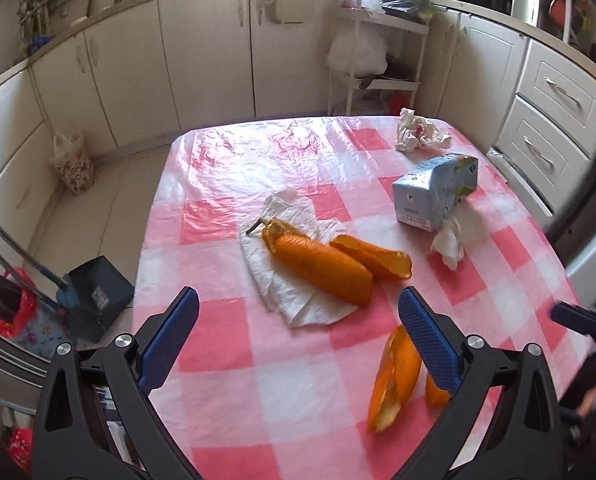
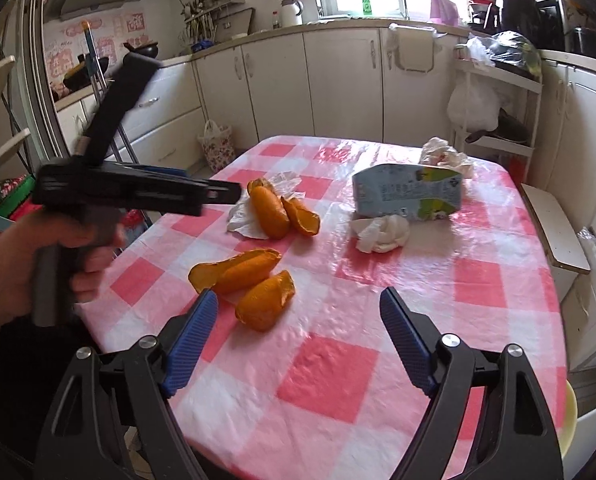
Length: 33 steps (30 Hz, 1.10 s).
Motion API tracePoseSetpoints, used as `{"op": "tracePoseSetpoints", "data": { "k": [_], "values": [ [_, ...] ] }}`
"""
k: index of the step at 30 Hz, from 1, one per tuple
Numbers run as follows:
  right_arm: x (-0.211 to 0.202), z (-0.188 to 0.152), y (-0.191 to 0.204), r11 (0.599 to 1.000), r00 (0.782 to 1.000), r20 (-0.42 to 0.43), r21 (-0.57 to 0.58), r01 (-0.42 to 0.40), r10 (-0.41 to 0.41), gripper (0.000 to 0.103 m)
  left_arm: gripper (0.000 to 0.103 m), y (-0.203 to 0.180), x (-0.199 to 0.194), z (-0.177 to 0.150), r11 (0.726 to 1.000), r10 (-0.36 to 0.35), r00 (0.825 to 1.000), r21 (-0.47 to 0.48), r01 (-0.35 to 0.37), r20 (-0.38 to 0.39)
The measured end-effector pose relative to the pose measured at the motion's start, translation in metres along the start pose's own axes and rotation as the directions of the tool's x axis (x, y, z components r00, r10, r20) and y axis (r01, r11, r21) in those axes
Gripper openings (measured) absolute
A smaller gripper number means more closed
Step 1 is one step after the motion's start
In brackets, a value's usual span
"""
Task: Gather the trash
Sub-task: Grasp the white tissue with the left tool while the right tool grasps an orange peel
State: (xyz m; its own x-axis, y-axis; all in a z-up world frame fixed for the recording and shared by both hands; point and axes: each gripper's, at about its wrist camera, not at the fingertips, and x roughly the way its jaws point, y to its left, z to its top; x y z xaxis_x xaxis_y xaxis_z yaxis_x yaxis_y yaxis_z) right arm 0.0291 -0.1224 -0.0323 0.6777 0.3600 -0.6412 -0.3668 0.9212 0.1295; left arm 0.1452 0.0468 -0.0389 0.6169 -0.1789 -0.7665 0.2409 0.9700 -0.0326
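Stock of trash on my bench [image 1: 298, 392], pink-checked plastic cover:

- Orange peels [image 2: 264, 300]: near edge, light, curved, waxy; take across a narrow rim. Two more peels [image 1: 322, 270] on a flat napkin [image 1: 298, 304], mid-bench.
- Carton [image 2: 410, 196]: far side, lying down, light, crushable; grip its flat walls.
- Crumpled tissue [image 2: 384, 234]: touching the carton, soft, takes any pinch. Another wad [image 1: 420, 132] at the far edge.
- Left hand-held gripper [image 1: 298, 320]: spread wide, empty.
- Right hand-held gripper [image 2: 298, 320]: spread wide, empty.
- Unclear: whether the carton is empty; no bin identified for certain.
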Motion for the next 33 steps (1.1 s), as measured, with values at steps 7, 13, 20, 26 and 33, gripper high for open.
{"op": "tracePoseSetpoints", "data": {
  "k": [7,13,20,26,33],
  "values": [
    [0.036,0.006,-0.005,0.999,0.998,-0.066,0.048,0.010,-0.006,0.065,0.097,0.020,-0.003,0.004,0.998,-0.045,0.999,-0.038,0.046,0.004],
    [0.047,0.007,-0.009,0.998,0.996,-0.091,0.057,-0.008,0.013,0.063,0.097,0.011,0.016,0.007,0.999,-0.049,0.997,0.001,0.049,-0.053],
    [0.056,0.003,0.004,0.999,0.992,-0.125,0.015,-0.031,0.033,0.059,0.089,0.016,0.048,0.009,1.000,0.018,0.993,-0.018,-0.020,-0.121],
    [0.056,0.002,0.001,0.999,0.990,-0.137,0.031,-0.041,0.045,0.049,0.077,0.016,0.077,0.012,1.000,0.014,0.985,-0.014,-0.016,-0.171],
    [0.054,0.003,-0.003,0.998,0.988,-0.144,0.036,-0.045,0.049,0.031,0.011,-0.012,0.071,0.014,0.995,-0.042,0.987,0.079,0.055,-0.154]
  ]
}}
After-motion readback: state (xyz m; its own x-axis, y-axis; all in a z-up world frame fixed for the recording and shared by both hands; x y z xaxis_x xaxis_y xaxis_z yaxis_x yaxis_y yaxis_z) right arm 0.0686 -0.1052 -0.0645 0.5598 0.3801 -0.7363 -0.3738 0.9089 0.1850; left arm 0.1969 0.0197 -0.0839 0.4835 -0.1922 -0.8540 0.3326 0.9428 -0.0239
